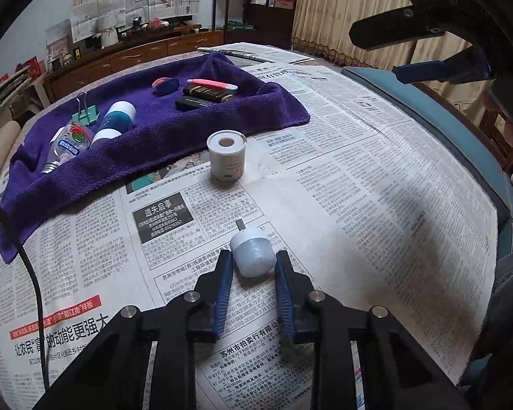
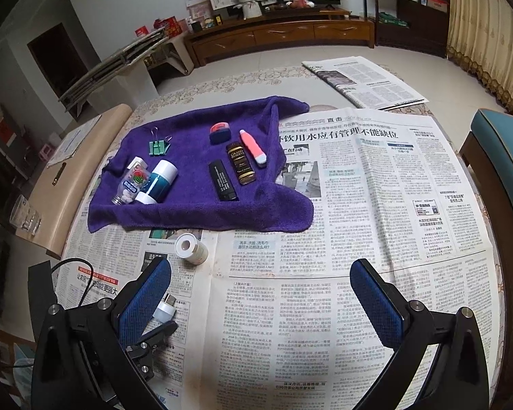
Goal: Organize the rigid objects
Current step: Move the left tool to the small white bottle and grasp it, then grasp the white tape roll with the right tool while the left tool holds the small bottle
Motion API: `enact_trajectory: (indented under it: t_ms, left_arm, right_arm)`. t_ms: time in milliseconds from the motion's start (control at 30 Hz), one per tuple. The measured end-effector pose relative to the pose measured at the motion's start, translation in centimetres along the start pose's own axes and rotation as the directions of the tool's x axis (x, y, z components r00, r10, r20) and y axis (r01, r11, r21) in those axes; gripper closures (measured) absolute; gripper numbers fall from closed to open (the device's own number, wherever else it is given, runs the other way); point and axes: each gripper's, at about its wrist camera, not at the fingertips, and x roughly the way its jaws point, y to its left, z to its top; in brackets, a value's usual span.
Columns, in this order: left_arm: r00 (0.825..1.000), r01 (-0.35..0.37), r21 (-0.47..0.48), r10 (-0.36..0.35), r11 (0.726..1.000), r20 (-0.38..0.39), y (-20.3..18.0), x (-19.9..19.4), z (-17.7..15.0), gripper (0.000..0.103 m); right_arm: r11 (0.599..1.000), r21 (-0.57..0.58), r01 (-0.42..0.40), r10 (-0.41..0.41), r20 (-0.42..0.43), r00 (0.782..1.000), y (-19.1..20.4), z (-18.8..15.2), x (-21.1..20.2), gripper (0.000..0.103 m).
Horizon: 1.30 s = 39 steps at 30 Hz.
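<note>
Towel (image 2: 195,212) holds seven items; one tape roll (image 2: 191,248), one plug (image 1: 253,255) on newspaper (image 2: 325,307).

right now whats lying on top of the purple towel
On the purple towel: a green binder clip, clear bottle, white and teal bottle, black tube, brown bottle, pink pen-like item, pink and blue eraser. Anything beneath them is hidden.
</note>
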Motion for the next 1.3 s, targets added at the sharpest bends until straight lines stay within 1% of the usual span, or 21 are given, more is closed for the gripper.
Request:
enact_trajectory:
  t_ms: [67,167,300,433,533,567,600,633,700,833,933,1100,1200,1300]
  left_arm:
    - [1.000,0.005,-0.004,-0.005,1.000,-0.005,0.2,0.0,-0.1,0.078]
    - [1.000,-0.004,-0.001,0.004,1.000,-0.014,0.3,-0.1,-0.2,0.078]
    - [0.998,-0.054,0.011,0.054,0.999,-0.025,-0.2,0.1,-0.1,0.077]
    - [0.996,-0.084,-0.005,0.084,0.996,-0.025,-0.6,0.4,0.3,0.068]
    - [0.995,-0.100,-0.024,0.099,0.995,-0.017,-0.7,0.6,0.4,0.066]
    - [0.995,-0.102,-0.026,0.102,0.994,-0.013,-0.7,0.5,0.4,0.068]
    - [0.994,-0.110,-0.030,0.110,0.993,-0.006,-0.6,0.5,0.3,0.071]
    - [0.994,-0.109,-0.036,0.109,0.993,-0.001,-0.5,0.4,0.2,0.080]
    - [0.996,-0.090,-0.050,0.091,0.995,0.004,-0.1,0.2,0.1,0.080]
    - [0.996,-0.089,-0.066,0.090,0.994,0.010,0.8,-0.5,-0.2,0.080]
    - [0.995,-0.098,-0.073,0.100,0.993,0.028,1.7,-1.6,-0.2,0.080]
    - [0.993,-0.109,-0.125,0.115,0.986,0.039,4.6,-3.1,-0.7,0.080]
    - [0.991,-0.121,-0.155,0.129,0.980,0.044,6.5,-3.8,-1.1,0.080]
    - [0.989,-0.124,-0.186,0.136,0.975,0.054,8.2,-4.3,-1.4,0.080]
  right_arm:
    - [1.000,-0.004,0.003,-0.003,0.000,1.000,0.1,0.0,0.1,0.000]
    - [1.000,-0.009,0.008,-0.008,-0.007,1.000,0.2,0.0,0.3,0.000]
    - [1.000,-0.012,0.014,-0.014,-0.019,1.000,0.3,-0.1,0.6,0.000]
    - [1.000,-0.024,0.011,-0.011,-0.023,1.000,0.7,-0.2,0.7,0.000]
    - [0.999,-0.032,0.009,-0.010,-0.028,1.000,1.0,-0.2,0.8,0.000]
    - [0.999,-0.034,0.009,-0.010,-0.030,1.000,1.0,-0.2,0.8,0.000]
    - [0.999,-0.036,0.008,-0.009,-0.032,0.999,1.1,-0.3,0.8,0.000]
    - [0.999,-0.038,0.007,-0.009,-0.033,0.999,1.1,-0.3,0.8,0.000]
    - [0.999,-0.037,0.008,-0.009,-0.032,0.999,1.0,-0.3,0.8,0.000]
    - [0.999,-0.039,0.007,-0.008,-0.030,1.000,1.0,-0.5,0.9,0.000]
    - [0.998,-0.068,0.005,-0.008,-0.037,0.999,1.5,-0.7,1.7,0.000]
    - [0.990,-0.137,0.022,-0.033,-0.076,0.997,3.5,-2.0,4.3,0.000]
    - [0.986,-0.161,0.042,-0.054,-0.069,0.996,4.8,-2.9,5.9,0.002]
    - [0.984,-0.176,0.028,-0.038,-0.057,0.998,5.9,-3.1,7.2,0.004]
